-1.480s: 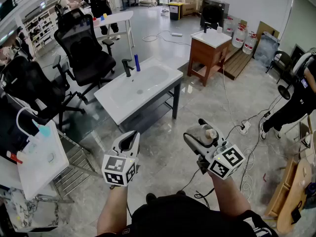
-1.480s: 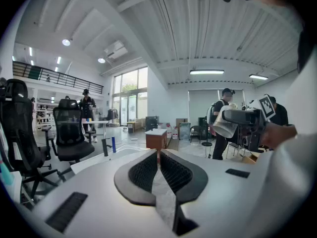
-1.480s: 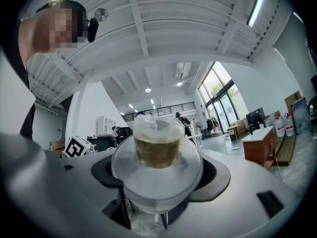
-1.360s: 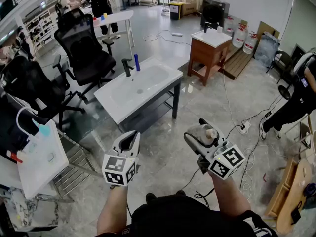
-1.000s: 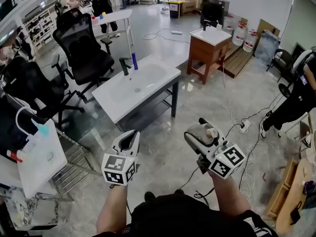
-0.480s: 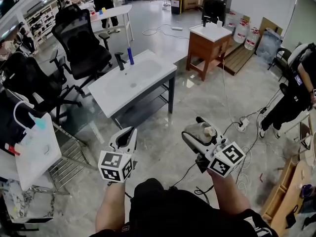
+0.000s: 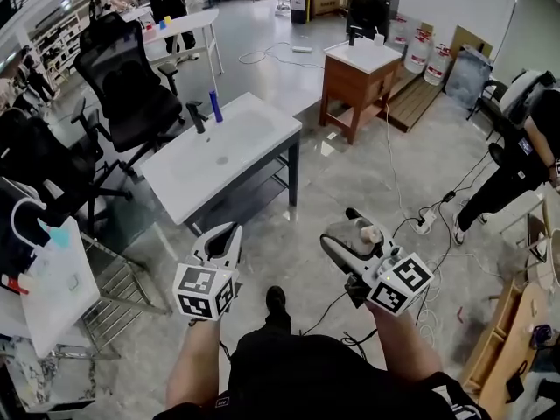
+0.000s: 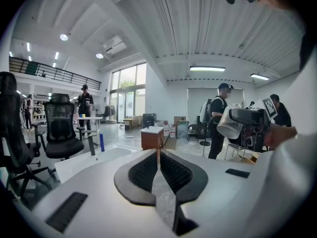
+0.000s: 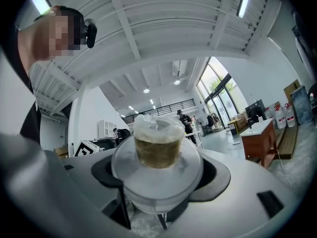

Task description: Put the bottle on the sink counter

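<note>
My right gripper (image 7: 350,237) is shut on a pale plastic bottle (image 7: 357,233) that lies tilted in its jaws, cap toward the right. In the right gripper view the bottle (image 9: 157,148) fills the middle, end-on, with the gripper (image 9: 157,185) clamped round it. The white sink counter (image 7: 262,143) stands ahead and to the left on dark legs, well beyond both grippers. My left gripper (image 7: 220,241) is shut with nothing in it; its pads (image 8: 158,172) meet in the left gripper view, where the sink counter (image 8: 74,163) shows at the left.
On the sink counter stand a black faucet (image 7: 198,116) and a blue bottle (image 7: 215,106). Black office chairs (image 7: 131,86) stand behind it. A wooden washstand (image 7: 354,81) is at the back right. Cables (image 7: 411,226) lie on the floor at right, near a person (image 7: 516,160).
The view has shifted: the sink counter now sits further left in the head view. The left gripper has sunk slightly. The right gripper keeps the bottle in the same hold.
</note>
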Motion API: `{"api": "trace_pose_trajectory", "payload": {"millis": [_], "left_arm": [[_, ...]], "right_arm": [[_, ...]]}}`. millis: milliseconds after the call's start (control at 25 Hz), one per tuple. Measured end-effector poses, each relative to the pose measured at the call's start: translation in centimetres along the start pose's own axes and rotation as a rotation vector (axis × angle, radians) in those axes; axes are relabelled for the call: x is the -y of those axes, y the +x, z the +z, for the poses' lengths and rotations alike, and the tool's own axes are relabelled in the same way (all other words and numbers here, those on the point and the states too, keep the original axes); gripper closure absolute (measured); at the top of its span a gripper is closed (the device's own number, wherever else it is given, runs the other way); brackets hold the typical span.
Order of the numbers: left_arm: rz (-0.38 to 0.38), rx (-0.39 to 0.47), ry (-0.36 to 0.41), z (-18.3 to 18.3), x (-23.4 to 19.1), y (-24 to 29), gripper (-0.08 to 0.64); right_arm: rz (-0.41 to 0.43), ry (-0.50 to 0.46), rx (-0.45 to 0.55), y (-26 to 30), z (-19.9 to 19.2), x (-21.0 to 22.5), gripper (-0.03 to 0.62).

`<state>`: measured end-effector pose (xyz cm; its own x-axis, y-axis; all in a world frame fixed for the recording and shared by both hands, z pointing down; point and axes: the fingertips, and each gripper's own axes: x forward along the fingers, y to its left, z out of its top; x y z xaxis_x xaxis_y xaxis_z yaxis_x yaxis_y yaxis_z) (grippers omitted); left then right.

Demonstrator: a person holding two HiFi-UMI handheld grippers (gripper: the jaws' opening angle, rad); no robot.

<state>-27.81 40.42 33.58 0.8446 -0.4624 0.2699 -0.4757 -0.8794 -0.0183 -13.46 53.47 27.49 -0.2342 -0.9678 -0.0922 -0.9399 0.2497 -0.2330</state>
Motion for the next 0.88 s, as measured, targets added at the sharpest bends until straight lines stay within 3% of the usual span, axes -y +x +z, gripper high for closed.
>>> {"api": "trace_pose_trajectory", "payload": {"millis": [560,880], "left_arm": [[-0.082,-0.004,0.016,2.1,-9.9,13.4,0.538],[-0.074,0.009,-0.001,2.7,-17.0,17.1,0.538]], "right_arm": [[-0.060,-0.021,-0.018,12.5,0.9,8.4,0.239],[-0.060,-0.038,-0.037,20.1,1.6,10.3,0.239]]}}
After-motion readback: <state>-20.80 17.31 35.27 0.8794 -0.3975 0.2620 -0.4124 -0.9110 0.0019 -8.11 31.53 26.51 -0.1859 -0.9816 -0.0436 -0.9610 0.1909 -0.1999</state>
